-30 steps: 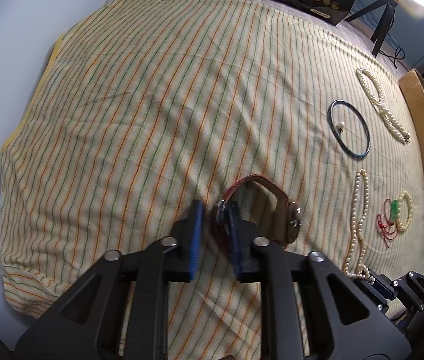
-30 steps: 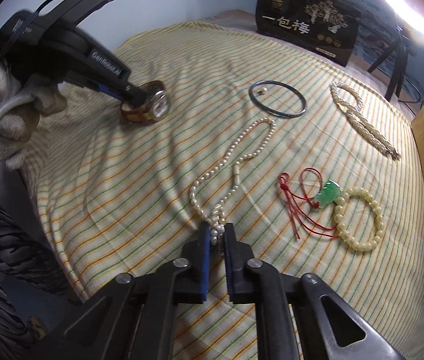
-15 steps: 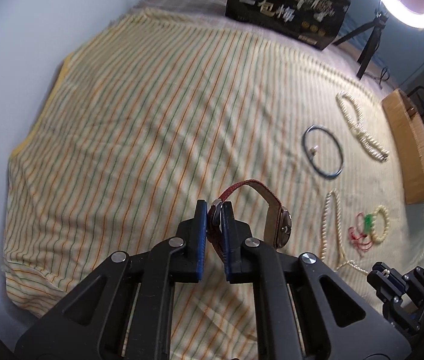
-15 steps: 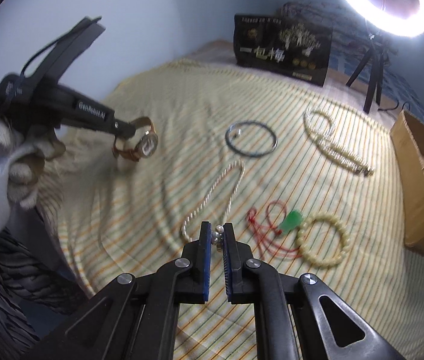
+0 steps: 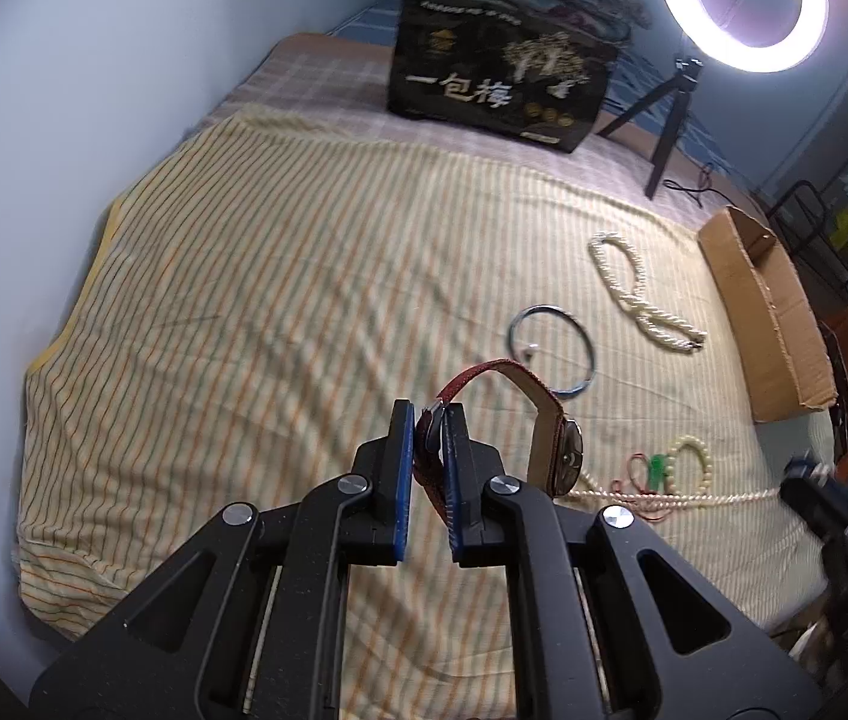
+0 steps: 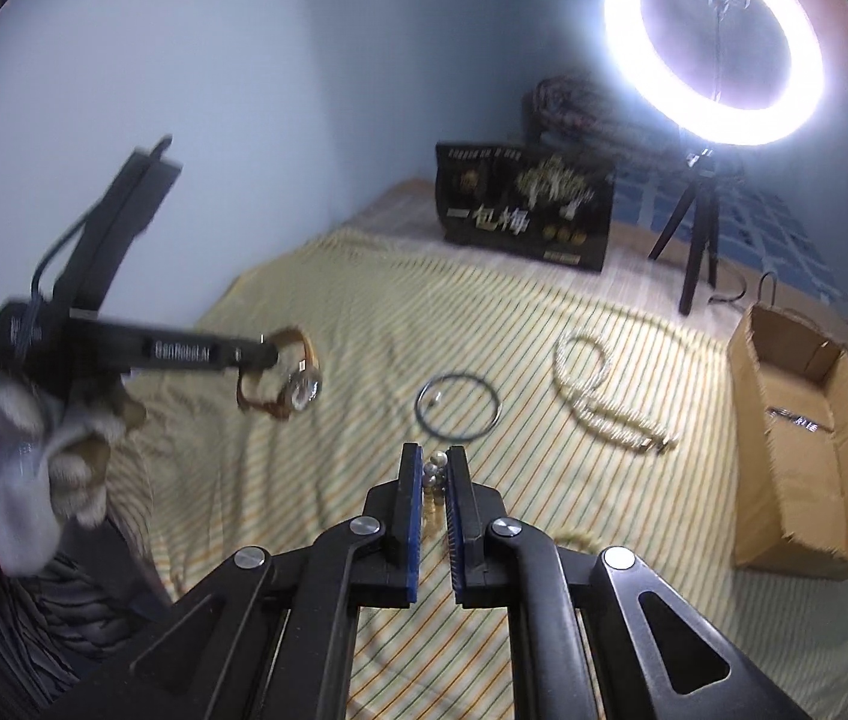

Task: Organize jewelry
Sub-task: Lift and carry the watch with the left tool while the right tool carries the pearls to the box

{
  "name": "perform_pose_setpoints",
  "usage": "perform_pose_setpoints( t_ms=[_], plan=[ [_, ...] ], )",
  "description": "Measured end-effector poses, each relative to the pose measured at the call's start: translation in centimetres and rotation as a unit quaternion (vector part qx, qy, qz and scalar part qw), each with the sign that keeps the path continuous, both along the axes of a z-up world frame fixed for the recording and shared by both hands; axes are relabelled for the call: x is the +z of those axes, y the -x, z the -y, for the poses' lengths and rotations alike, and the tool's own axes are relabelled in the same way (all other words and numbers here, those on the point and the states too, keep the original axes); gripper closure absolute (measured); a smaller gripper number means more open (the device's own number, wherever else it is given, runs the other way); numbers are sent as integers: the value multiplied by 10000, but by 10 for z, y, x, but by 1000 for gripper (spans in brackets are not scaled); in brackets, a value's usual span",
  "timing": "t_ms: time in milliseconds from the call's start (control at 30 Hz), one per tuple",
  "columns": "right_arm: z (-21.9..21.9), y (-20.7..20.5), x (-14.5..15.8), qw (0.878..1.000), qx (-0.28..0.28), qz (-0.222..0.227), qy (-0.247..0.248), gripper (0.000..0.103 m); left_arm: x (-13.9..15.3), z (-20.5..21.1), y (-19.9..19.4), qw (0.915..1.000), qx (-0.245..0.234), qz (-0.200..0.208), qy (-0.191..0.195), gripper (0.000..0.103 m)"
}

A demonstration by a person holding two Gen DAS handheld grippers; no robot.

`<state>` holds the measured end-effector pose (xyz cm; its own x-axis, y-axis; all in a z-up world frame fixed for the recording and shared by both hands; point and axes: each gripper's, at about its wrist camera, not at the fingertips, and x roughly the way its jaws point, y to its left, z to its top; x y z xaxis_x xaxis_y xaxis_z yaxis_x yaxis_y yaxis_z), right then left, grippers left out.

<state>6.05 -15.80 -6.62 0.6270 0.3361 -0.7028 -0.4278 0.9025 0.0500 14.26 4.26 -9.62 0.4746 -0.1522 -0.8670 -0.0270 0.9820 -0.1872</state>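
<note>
**Two pieces up, box on my right**

The brown leather-strap wristwatch (image 5: 547, 420) hangs above the striped bed sheet (image 5: 279, 300), strap pinched in my left gripper (image 5: 424, 438), jaws narrow. My right gripper (image 6: 434, 480) clamps the white pearl necklace (image 5: 682, 498). I should carry both level to the open cardboard box (image 6: 808, 420), avoiding swing.

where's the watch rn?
The watch is off the bedspread, its strap clamped in the left gripper. In the left wrist view it hangs just in front of the blue bangle.
</note>
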Motion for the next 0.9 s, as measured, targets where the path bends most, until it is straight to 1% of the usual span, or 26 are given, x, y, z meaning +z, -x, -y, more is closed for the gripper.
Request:
perform_pose_setpoints(
  t_ms=[133,267,433,533,767,900],
  plan=[
    [15,-5,22,9996,-173,218,-106,98,11,19,1,9998,-133,151,-17,96],
    [30,-10,37,9985,-364,370,-172,98,22,40,2,9991,-283,300,8,96],
    [54,-15,54,9962,-630,540,-279,98,36,68,2,9975,-508,489,42,96],
    [69,-17,70,9935,-812,728,-328,98,42,85,2,9962,-631,591,53,96],
    [98,-28,99,9871,-1148,1053,-361,98,51,120,-5,9944,-812,669,136,96],
    [115,-42,105,9845,-1314,1122,-306,98,55,144,-11,9930,-930,710,187,96]
  ],
)
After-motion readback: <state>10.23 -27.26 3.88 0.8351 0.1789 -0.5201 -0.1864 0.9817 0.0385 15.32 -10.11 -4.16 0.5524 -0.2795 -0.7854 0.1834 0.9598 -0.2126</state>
